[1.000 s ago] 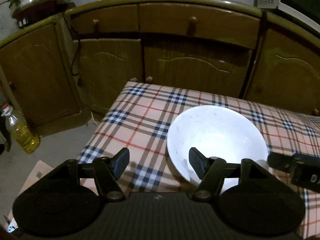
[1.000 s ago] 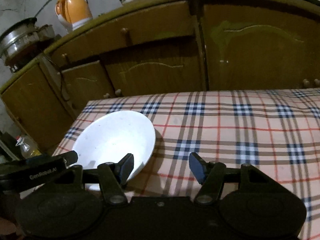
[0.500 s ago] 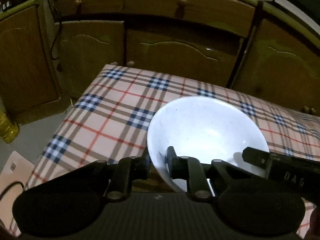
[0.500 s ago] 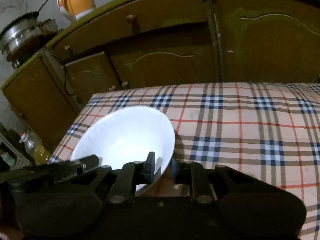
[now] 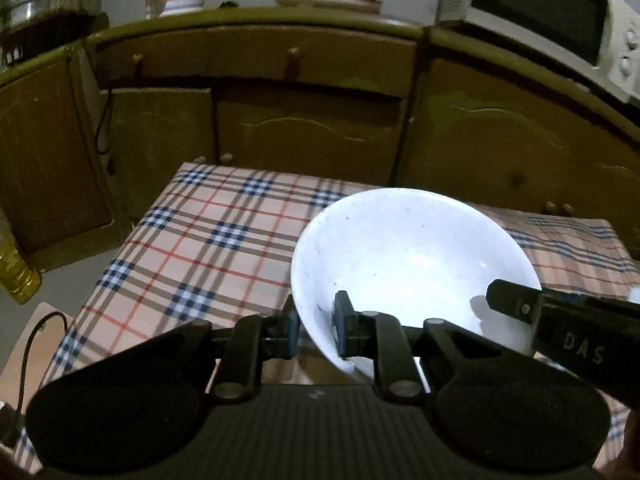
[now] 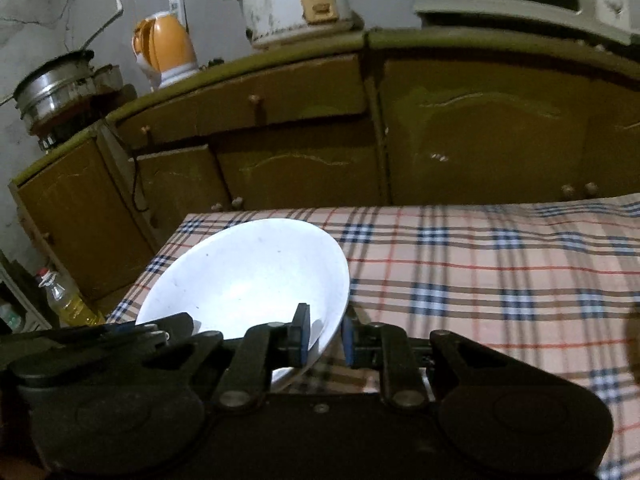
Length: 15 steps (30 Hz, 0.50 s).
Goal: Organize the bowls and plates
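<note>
Claws, left (image 5: 315, 330) and right (image 6: 325, 336), earlier wide, now pinch white bowl (image 5: 408, 256) rim, lifted off the tablecloth (image 5: 208, 240)

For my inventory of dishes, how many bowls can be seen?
1: the white bowl, gripped at its rim by both the left gripper and right gripper, over the table's left end.

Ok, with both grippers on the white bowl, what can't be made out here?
- Underside of the white bowl: both views, hidden by its own wall, so contact with the checked tablecloth is unclear.
- Near tablecloth edge: hidden by the left gripper and right gripper.
- Microwave: cut off by the frame edge, blurred.
</note>
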### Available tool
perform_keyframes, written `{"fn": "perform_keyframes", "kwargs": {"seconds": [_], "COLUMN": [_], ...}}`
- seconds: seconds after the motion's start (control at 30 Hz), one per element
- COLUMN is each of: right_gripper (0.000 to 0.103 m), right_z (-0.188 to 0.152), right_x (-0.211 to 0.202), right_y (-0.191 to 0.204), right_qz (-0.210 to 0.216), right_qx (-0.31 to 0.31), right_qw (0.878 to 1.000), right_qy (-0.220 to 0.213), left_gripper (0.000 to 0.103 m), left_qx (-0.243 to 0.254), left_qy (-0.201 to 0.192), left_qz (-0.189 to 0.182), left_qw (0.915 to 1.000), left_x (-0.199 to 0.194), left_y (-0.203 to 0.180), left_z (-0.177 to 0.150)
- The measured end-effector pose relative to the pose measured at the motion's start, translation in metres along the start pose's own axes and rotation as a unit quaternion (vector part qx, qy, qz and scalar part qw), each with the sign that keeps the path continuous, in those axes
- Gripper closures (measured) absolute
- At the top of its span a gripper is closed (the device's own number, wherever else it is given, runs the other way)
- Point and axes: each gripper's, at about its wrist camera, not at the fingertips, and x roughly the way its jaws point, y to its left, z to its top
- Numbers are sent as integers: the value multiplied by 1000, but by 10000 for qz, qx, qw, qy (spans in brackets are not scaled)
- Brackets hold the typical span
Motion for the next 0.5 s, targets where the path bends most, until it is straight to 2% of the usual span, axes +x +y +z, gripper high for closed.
{"fn": "perform_keyframes", "kwargs": {"seconds": [0.2, 0.5], "right_gripper": [81, 81], "right_z": [-13, -48], "right_x": [-61, -141], "right_y": [-18, -51], "right_qz": [-85, -414], "right_qx": [1, 106], "right_qw": [9998, 9980], "right_qy": [-188, -456], "left_gripper": [82, 80], "left_qx": [211, 376], "left_qy": [-107, -81], "left_qz": [-48, -463], "left_qw": [9997, 9982], "left_x": [-38, -81], "left_y": [-33, -82], "left_z": [-19, -57]}}
